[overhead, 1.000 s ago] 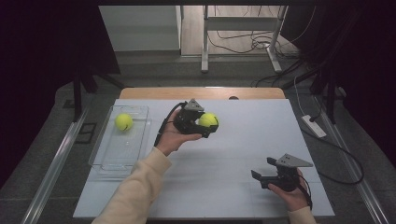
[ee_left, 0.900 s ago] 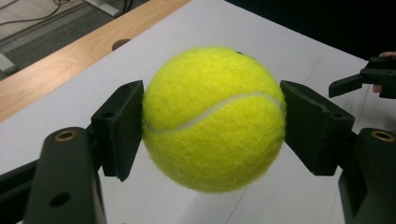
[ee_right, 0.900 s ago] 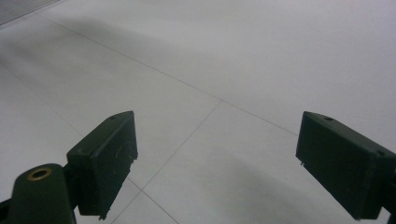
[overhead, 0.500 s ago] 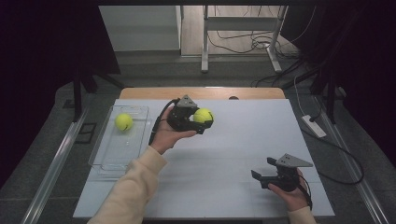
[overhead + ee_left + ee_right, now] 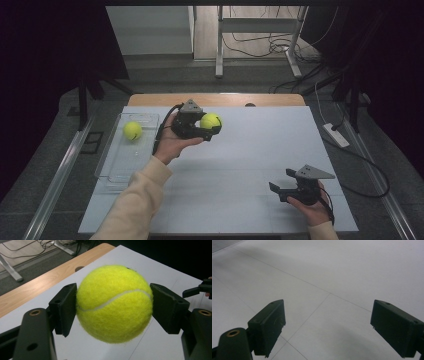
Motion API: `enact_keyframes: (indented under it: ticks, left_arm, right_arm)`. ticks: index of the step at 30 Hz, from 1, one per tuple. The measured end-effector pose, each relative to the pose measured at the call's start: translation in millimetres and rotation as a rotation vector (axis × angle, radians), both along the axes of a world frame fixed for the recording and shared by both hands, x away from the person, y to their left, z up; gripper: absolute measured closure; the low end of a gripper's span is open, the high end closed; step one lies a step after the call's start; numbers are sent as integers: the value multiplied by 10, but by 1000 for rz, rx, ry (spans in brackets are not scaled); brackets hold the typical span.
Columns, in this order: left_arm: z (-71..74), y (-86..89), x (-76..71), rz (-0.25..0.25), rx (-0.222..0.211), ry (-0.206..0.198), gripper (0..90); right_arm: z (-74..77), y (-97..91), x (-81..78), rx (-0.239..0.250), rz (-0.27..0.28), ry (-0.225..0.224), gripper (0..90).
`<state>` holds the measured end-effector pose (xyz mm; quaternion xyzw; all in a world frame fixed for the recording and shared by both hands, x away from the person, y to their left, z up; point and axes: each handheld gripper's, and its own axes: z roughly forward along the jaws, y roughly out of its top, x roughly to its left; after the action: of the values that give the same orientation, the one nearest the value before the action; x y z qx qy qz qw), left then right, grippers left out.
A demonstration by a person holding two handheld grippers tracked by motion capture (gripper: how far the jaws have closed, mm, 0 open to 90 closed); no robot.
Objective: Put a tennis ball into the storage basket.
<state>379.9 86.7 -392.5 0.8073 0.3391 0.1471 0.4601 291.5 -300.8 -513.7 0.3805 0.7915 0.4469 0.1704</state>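
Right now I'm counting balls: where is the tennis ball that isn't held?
In the high view it lies in the clear tray at the table's left, the loose tennis ball near its far end.

A white table (image 5: 250,170) with a bare wooden strip (image 5: 215,99) along its far edge stands on a grey floor (image 5: 45,165). Dark curtains (image 5: 50,45) hang on both sides. Beyond, metal desk legs (image 5: 219,40) rise among loose cables (image 5: 260,42), and a white power strip (image 5: 336,135) lies at the right.
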Motion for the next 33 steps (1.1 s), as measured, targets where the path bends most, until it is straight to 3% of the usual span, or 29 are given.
enact_keyframes:
  ticks: [15, 20, 33]
  left_arm:
    - [48, 232, -23, 55, -4, -20, 271]
    - [17, 306, -23, 74, -4, -18, 270]
    - [-5, 484, -19, 121, 12, -14, 270]
  right_arm:
    - [-5, 6, 2, -2, 0, 0, 122]
    - [18, 4, 2, 34, 5, 6, 121]
    - [19, -1, -1, 34, -1, 2, 122]
